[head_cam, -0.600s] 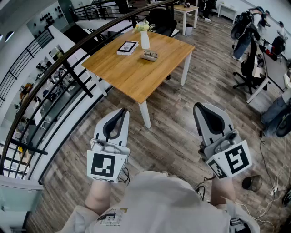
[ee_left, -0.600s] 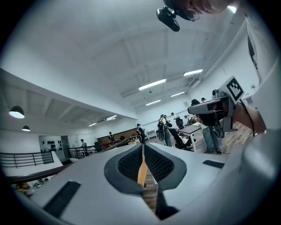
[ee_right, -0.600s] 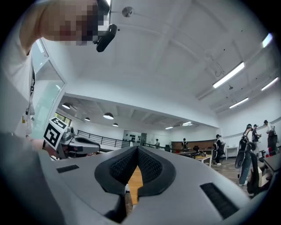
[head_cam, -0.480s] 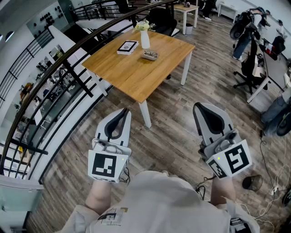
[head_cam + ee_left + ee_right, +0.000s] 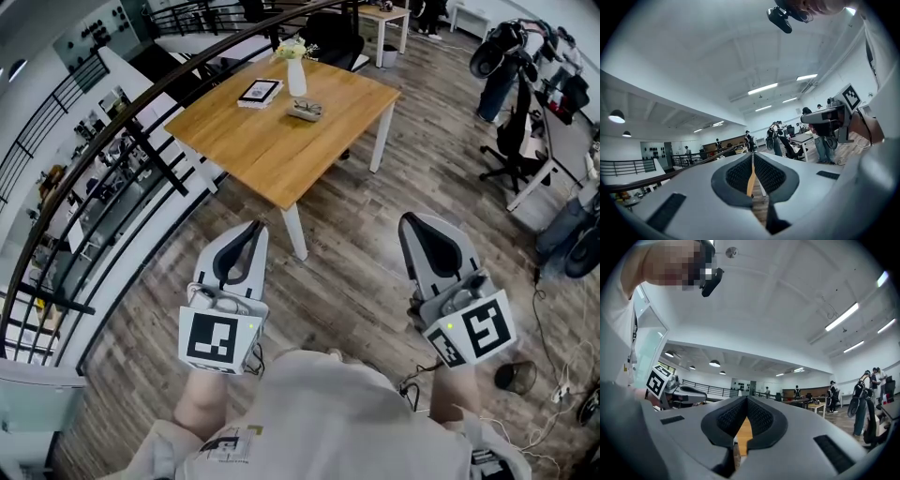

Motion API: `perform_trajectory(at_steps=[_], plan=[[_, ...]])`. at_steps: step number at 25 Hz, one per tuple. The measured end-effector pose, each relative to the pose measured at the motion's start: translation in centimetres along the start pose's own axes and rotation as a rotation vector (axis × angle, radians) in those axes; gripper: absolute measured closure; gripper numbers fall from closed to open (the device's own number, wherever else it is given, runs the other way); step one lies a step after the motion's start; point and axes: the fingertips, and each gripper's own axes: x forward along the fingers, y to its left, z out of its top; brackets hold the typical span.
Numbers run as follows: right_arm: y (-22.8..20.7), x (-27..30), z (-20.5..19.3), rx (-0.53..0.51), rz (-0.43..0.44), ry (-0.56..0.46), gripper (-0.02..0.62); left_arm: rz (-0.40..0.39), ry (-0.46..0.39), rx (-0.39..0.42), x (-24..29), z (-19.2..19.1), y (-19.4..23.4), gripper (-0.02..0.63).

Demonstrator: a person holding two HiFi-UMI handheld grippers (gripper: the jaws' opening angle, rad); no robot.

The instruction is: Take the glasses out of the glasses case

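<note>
Case [image 5: 307, 112], contents unclear, sits on the table [image 5: 281, 155] by the vase [image 5: 297, 80]; left gripper [image 5: 251, 230] and right gripper [image 5: 413, 221] held level, short of table, both closed, empty.

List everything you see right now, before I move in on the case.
table: one, light wood with white legs, ahead
vase: one, white, with flowers, table's far side
tablet or book: one, white-edged with dark face, left of vase
glasses case: one, dark, on table beside vase
railing: one, black, left of table
chair: one, black, far right
left hand-held gripper: one, grey, shut, empty, short of table
right hand-held gripper: one, grey, shut, empty
</note>
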Motion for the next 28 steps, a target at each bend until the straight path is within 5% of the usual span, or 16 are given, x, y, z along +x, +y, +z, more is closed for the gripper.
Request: perform_trajectory(at_steps=[7,9,19,28], plan=[[-2.3,-0.3,-1.0,0.038,-0.069,-0.018,0.549,0.004,-0.004,0.005,1.5,-0.6,-0.4,0.575],[-2.9,0.0,-1.3,0.016,-0.097,-0.011,0.308,0.003,-0.005,0.000,1.9,-0.6,-0.4,0.575],[-4.0,4.2,-4.4,0.004,-0.072,0.042,0.307,-0.016,-0.009,-0.023,5.7,-3.0,1.7,0.575],[-7.8,13.6,-7.6,-0.009,-0.060,0.096,0.316,-0.031,-0.010,-0.042,14.3,-5.9,7.6,0.575]])
